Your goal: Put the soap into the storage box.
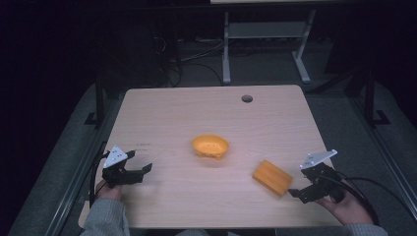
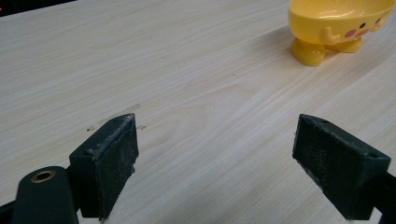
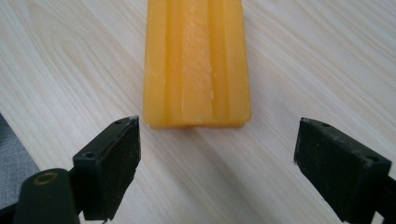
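Bowl beside block, apart.

High overhead view of the whole table; two low, close views along its surface.

The surface looks like pale wood laminate, matt and smooth, with fine straight grain and a few small dark scuffs near its left edge. The bowl is glossy yellow plastic with painted pink and dark marks. The orange block has a waxy, slightly sheened look, ridged lengthwise, its middle strip rougher. Each claw, left and right, is matt black plastic faced with coarse, gritty pads; a brass-coloured metal insert shows at one base.
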